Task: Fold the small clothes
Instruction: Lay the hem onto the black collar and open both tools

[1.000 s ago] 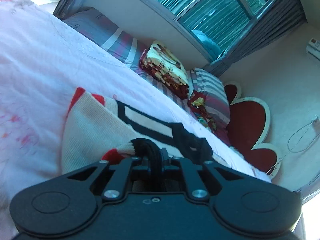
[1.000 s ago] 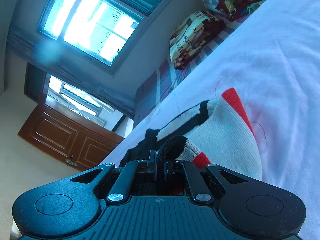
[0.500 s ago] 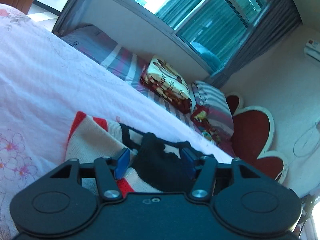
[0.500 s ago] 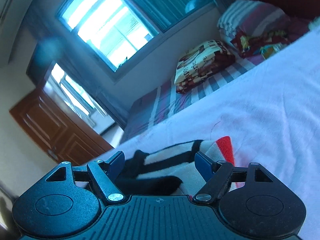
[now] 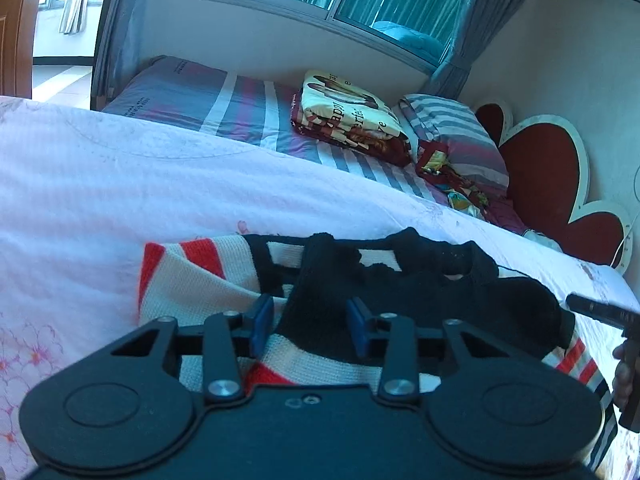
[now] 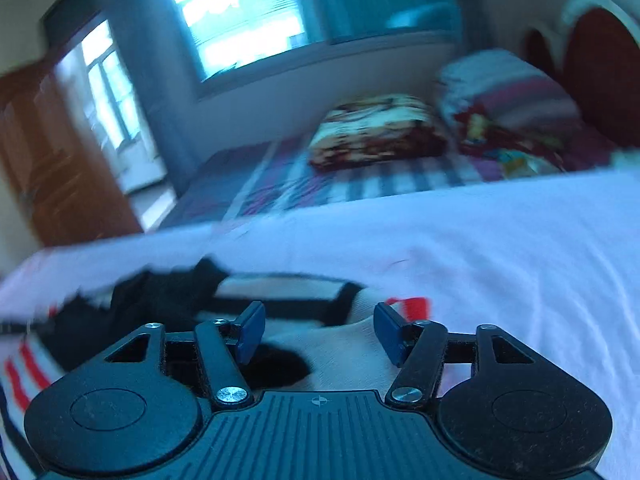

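Jaws of both grippers stand apart and are closing, with the knit sweater under them but pressed by neither.

Largest in view is the bed (image 5: 120, 184), covered in a pale pink sheet, with a striped blanket (image 5: 224, 108), a printed folded quilt (image 5: 348, 112) and a striped pillow (image 5: 456, 136) behind it near the red headboard (image 5: 540, 176). On the sheet lies the sweater (image 5: 200, 276), cream with red stripes and a black front, bunched and partly folded. Over it, the left gripper (image 5: 310, 328) has black knit lying between its blue pads without contact; the right gripper (image 6: 318, 332) hovers over the cream part, pads clear of the cloth. That view is blurred. At the left view's right edge a person's hand (image 5: 626, 376) holds a black handle.
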`<state>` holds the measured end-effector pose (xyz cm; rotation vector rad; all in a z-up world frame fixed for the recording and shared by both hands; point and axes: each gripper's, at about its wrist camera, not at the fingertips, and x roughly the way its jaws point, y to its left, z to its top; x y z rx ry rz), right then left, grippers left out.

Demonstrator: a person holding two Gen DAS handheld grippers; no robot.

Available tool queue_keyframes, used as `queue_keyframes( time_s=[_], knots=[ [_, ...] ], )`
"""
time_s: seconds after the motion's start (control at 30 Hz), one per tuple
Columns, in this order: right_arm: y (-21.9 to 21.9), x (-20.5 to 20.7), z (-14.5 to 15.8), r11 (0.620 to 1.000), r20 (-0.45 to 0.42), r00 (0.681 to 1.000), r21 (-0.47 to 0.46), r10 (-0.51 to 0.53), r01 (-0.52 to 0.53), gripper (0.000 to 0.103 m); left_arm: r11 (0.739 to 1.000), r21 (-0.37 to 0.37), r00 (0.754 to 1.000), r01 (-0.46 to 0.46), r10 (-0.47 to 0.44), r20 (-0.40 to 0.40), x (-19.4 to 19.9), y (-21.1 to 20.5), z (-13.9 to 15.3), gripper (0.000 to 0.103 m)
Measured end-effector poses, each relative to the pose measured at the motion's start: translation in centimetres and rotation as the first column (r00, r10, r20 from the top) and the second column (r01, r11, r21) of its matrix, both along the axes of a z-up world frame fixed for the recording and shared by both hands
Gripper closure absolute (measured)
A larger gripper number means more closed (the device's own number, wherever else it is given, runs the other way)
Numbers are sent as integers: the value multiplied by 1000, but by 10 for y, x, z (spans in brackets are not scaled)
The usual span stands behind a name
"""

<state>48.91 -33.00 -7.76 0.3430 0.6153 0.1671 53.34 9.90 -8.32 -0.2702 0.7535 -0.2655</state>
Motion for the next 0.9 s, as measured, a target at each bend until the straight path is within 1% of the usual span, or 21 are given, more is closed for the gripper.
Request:
queue_keyframes(
  time_s=[0.03, 0.07, 0.1, 0.13, 0.2, 0.23, 0.3, 0.33, 0.37, 0.4, 0.43, 0.47, 0.5, 0.53, 0.57, 0.63, 0.73, 0.77, 0.8, 0.83, 0.9],
  knots=[
    [-7, -3, 2, 999, 23, 1000, 38, 7, -8, 52, 1000, -6, 1000, -2, 2, 2, -1, 1, 0, 65],
    [-8, -7, 5, 998, 38, 999, 45, 29, -31, 52, 1000, -13, 1000, -5, 5, 5, -3, 2, -1, 66],
    [-7, -11, 7, 998, 47, 997, 30, 60, -61, 52, 1000, -20, 1000, -8, 8, 7, -3, 3, -1, 67],
    [-3, -16, 9, 995, 52, 994, 2, 99, -99, 52, 1000, -28, 1000, -10, 10, 9, -2, 5, -1, 67],
    [8, -22, 9, 976, 36, 976, -51, 214, -212, 51, 999, -42, 1000, -14, 14, 11, -3, 7, -2, 68],
    [15, -24, 8, 964, 27, 967, -88, 255, -252, 51, 999, -45, 1000, -15, 15, 12, -2, 8, -3, 68],
    [31, -23, 3, 926, -17, 945, -197, 327, -323, 51, 999, -43, 1000, -17, 17, 13, -2, 7, -3, 68],
    [38, -23, -2, 914, -21, 944, -242, 330, -325, 51, 999, -41, 1000, -16, 17, 14, -2, 6, -3, 68],
    [42, -17, -7, 911, -28, 949, -272, 315, -310, 52, 999, -40, 1000, -16, 17, 14, -2, 6, -3, 68],
    [45, -11, -12, 917, -40, 960, -286, 278, -277, 52, 999, -42, 1000, -17, 17, 13, -2, 6, -3, 68],
    [43, -6, -16, 934, -34, 973, -274, 228, -228, 52, 999, -43, 1000, -18, 18, 13, -2, 6, -3, 68],
    [35, 0, -19, 959, -29, 984, -220, 174, -176, 52, 999, -41, 1000, -18, 18, 13, -2, 5, -3, 68],
    [26, 2, -19, 977, -27, 988, -147, 150, -153, 52, 999, -38, 1000, -16, 17, 13, -2, 5, -3, 69],
    [19, 4, -18, 986, -13, 990, -88, 141, -142, 52, 999, -34, 1000, -14, 15, 14, -2, 5, -3, 69],
    [16, 3, -17, 989, -2, 991, -61, 137, -136, 52, 999, -32, 1000, -12, 12, 13, -1, 5, -4, 69],
    [16, 5, -19, 984, -19, 985, -57, 169, -170, 52, 999, -34, 1000, -8, 8, 10, 0, 6, -4, 71],
    [23, 14, -25, 975, -60, 980, -99, 192, -198, 53, 1000, -14, 1000, 11, -10, 12, 1, 3, -3, 78],
    [26, 16, -26, 975, -72, 980, -107, 187, -194, 72, 1000, 2, 1000, 16, -16, 16, 1, 0, -3, 85],
    [28, 18, -24, 974, -69, 981, -122, 182, -189, 87, 1000, 24, 1000, 14, -15, 22, 0, -3, -2, 90],
    [30, 20, -25, 972, -72, 981, -140, 178, -187, 100, 999, 41, 999, 11, -12, 31, -1, -5, -2, 99],
    [36, 18, -25, 967, -63, 982, -173, 179, -188, 100, 997, 70, 998, -8, 4, 57, -5, -10, -2, 99]
  ],
)
